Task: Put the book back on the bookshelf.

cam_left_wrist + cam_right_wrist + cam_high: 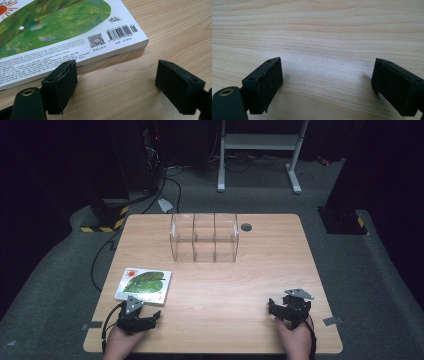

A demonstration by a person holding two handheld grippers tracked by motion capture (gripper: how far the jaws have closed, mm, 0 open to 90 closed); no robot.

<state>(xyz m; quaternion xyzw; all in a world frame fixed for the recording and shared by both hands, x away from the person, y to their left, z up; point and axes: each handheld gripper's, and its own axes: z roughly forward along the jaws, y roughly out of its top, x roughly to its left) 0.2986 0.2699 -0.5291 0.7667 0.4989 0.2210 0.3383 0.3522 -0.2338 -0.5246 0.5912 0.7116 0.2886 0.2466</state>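
Resting low, left gripper (pixel 142 317) jaws apart.

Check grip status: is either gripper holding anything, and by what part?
Nothing held. Left gripper is open beside the flat green-and-white picture book, jaws not pinching its edge. Right gripper is open over bare light wooden table.

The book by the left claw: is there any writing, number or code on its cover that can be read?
Book cover, barcode: digits start "9 787", the rest blurred.
Price line beneath: too small to read.
QR code: caption unreadable.
Fine print along the near edge: too small.
Scribbled signature: illegible.
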